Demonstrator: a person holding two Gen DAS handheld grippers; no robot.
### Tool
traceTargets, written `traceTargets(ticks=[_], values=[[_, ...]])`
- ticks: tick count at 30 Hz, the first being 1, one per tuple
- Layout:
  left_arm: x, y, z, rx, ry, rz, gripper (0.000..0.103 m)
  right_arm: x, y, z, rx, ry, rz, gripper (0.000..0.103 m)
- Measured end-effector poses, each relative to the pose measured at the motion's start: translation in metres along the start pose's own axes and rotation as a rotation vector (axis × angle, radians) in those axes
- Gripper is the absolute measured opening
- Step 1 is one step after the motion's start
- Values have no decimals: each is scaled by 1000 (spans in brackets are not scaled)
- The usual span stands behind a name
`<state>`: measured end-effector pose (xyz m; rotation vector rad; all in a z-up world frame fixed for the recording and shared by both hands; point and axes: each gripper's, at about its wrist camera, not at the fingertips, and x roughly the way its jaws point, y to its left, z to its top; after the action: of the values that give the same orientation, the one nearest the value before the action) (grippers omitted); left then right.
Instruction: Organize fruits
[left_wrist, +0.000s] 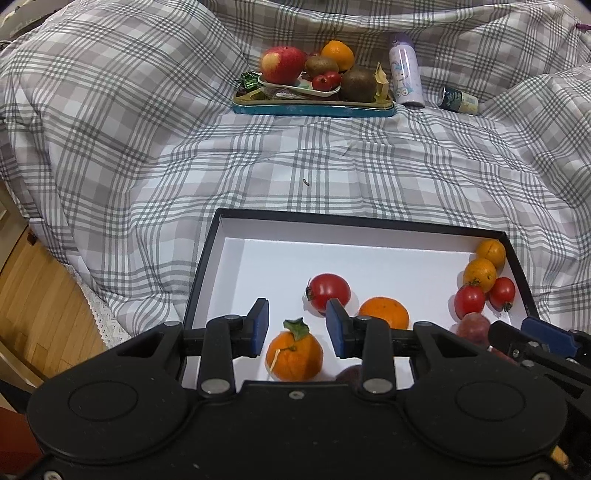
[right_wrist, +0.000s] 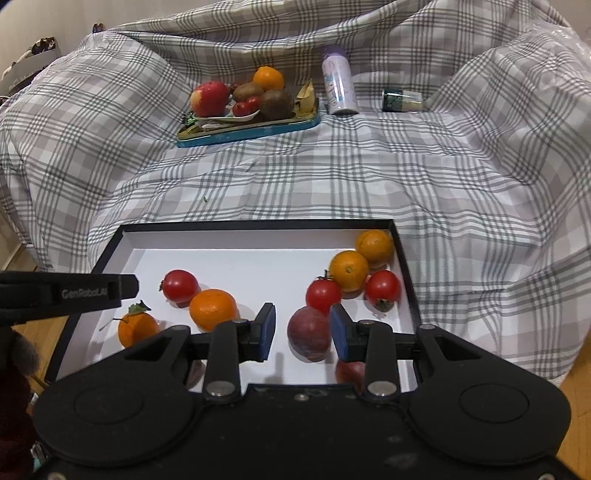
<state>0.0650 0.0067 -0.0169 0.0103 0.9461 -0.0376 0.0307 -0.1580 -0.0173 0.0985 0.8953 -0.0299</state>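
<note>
We hold both tongs over a black box (left_wrist: 207, 258) with a white inside, lying on a bed covered by a plaid quilt (left_wrist: 147, 147). Our left tongs (left_wrist: 297, 326) are spread and hold nothing; a leafy orange (left_wrist: 294, 354) shows between their blue pads, lower in the box. Beyond them lie a tomato (left_wrist: 328, 293) and a plain orange (left_wrist: 384, 313), close together. Our right tongs (right_wrist: 303, 330) are also spread and hold nothing, with a dark red plum (right_wrist: 308, 333) in the gap between the pads, nearer the right one; we cannot tell whether it touches. In the box's far right corner two oranges (right_wrist: 349, 269) and two small tomatoes (right_wrist: 382, 288) cluster together. Far back on the quilt sits a blue tray (left_wrist: 314, 109) piled with an apple (left_wrist: 282, 63), kiwis (left_wrist: 357, 84), an orange and small tomatoes. Just right of the tray stands a pale bottle (left_wrist: 405, 70), and a small jar (left_wrist: 458, 99) lies on its side farther right.
</note>
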Motion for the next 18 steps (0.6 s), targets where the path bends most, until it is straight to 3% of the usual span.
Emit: traceTargets(ticks=[18], values=[[-20,-11,-19,30,-8,-17,45,-23,-12,-14,37,-20,-29,36]])
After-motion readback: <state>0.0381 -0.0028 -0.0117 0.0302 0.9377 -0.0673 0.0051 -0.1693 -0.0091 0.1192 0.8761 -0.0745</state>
